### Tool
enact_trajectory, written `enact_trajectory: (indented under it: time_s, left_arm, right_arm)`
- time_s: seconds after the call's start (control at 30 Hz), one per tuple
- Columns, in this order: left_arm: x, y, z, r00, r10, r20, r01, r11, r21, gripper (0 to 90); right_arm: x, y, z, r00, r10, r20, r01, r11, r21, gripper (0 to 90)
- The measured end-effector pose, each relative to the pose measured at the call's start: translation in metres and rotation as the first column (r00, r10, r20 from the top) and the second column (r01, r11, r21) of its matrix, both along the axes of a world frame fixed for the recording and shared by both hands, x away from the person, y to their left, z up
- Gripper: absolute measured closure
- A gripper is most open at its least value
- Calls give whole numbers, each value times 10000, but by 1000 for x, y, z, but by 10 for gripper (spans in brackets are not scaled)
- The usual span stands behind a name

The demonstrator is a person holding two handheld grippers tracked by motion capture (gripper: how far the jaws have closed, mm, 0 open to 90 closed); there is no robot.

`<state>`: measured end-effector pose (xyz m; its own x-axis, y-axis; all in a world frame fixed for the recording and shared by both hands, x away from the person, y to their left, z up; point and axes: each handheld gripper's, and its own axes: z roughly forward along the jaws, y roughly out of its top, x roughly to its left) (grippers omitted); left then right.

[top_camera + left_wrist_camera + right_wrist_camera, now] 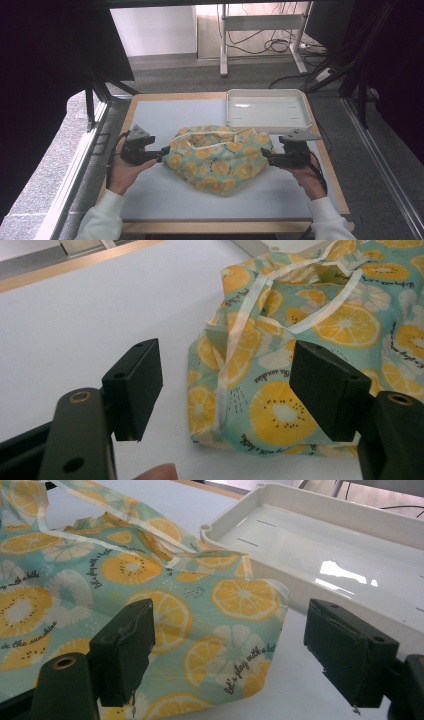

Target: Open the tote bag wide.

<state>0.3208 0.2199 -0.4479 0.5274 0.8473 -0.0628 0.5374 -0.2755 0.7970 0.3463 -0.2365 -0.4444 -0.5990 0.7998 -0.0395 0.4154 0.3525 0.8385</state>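
I have the left gripper (161,152) and right gripper (265,156) spread wide at opposite ends of the bag (220,157), ready to pinch both edges.

High cam overhead; 2 claw cams share bag (220,157).

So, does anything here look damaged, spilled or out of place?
Nothing stands out. The fruit-print bag lies crumpled but whole on the table, the white tray sits square, and nothing is spilled.

Lab-like test room: framed workbench (150,107), grey carpet floor (200,80), loose cables (260,45) under metal desk frame (260,22).
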Motion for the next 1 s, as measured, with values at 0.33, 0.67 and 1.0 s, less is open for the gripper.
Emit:
enact_trajectory:
  time_s: [0.33, 0.67, 1.0]
  left_arm:
    - [20, -18, 0, 9997, -199, -107, 203, 9993, 314, 308]
    - [37, -30, -6, 9974, -555, -459, 584, 9962, 651, 326]
    - [53, -38, -21, 9936, -878, -716, 937, 9920, 841, 453]
  right_arm:
    - [1, 0, -1, 10000, -70, -14, 70, 9999, -142, 206]
    - [1, -2, -1, 9999, -170, -7, 170, 9998, -142, 206]
    - [3, -5, -4, 9987, -495, -137, 492, 9986, -213, 199]
